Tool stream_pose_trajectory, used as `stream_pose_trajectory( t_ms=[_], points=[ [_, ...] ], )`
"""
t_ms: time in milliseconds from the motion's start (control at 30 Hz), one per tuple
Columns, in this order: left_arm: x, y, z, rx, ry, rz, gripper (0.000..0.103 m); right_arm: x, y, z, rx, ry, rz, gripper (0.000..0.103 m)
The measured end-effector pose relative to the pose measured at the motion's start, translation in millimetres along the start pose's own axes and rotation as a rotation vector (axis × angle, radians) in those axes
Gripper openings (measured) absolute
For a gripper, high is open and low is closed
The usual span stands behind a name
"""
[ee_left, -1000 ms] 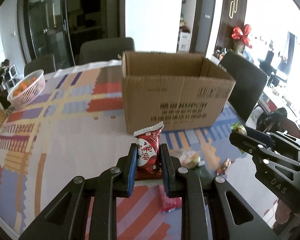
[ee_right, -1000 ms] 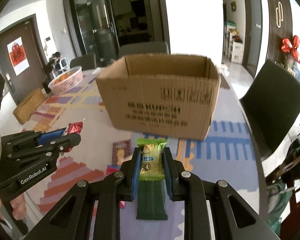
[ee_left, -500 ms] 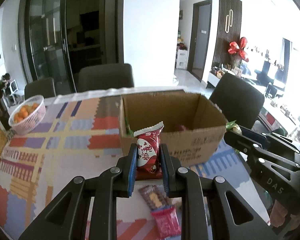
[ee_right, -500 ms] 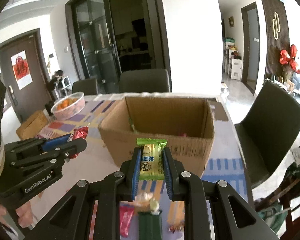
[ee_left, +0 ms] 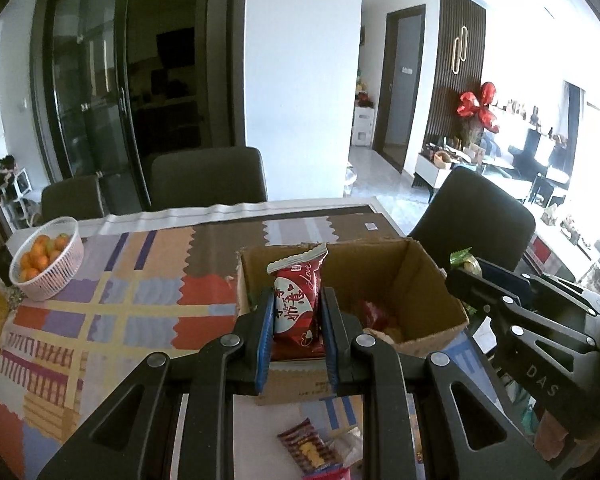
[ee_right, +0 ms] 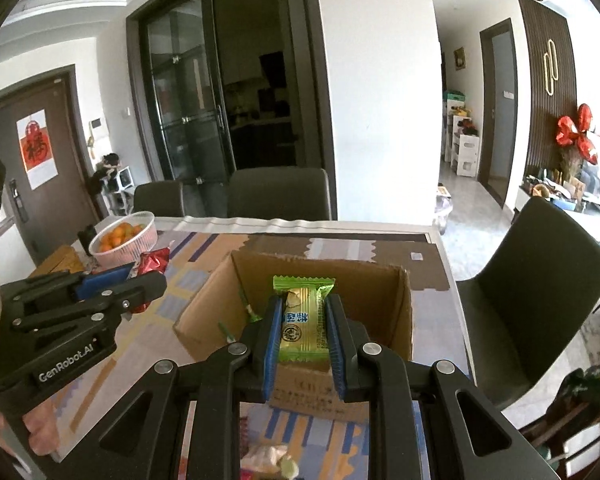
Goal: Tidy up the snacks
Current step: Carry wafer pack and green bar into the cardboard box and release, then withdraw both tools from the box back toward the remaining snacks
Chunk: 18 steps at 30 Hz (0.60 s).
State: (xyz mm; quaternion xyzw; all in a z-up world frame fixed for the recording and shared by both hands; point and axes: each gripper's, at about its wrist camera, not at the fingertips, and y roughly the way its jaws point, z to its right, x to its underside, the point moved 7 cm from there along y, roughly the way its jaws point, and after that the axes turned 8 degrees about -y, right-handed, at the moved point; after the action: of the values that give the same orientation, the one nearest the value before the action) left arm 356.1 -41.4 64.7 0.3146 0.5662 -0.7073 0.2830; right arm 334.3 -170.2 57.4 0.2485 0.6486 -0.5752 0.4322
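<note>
Transfer step: left gripper [ee_left: 296, 332] is clamped on a red snack packet [ee_left: 297, 307], right gripper [ee_right: 303, 336] on a green snack packet [ee_right: 303, 322]. Both are held above the near edge of the open cardboard box [ee_right: 402, 312]. Next: both carried forward past the rim, jaws opened over the inside. Box contents are partly blocked; loose snacks [ee_left: 310, 450] on the near table are cut off.

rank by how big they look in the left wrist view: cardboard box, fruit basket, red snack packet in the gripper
1. cardboard box, largest.
2 and 3. fruit basket and red snack packet look about alike; the packet sits much nearer the camera, so I won't rank them.
</note>
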Motion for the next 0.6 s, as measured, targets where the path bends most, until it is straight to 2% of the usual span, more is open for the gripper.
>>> stream_pose_trajectory(
  t_ms=[200,400,433,467,533,600],
  points=[
    [-5,36,2,0.006,0.004,-0.080,0.023,-4,28,14,0.011,0.007,-0.063,0.023],
    [-3,61,4,-0.024,0.024,-0.126,0.023,3,53,24,0.016,0.013,-0.130,0.023],
    [-4,62,3,-0.031,0.022,-0.126,0.029,4,56,25,0.019,0.013,-0.136,0.023],
    [-4,63,1,-0.042,0.018,-0.125,0.041,2,58,26,0.017,0.016,-0.138,0.024],
    [-4,61,-1,-0.047,0.008,-0.112,0.052,6,61,29,0.005,0.041,-0.153,0.035],
    [-1,55,-3,-0.054,0.013,-0.105,0.056,10,60,30,0.013,0.055,-0.147,0.045]
  ],
)
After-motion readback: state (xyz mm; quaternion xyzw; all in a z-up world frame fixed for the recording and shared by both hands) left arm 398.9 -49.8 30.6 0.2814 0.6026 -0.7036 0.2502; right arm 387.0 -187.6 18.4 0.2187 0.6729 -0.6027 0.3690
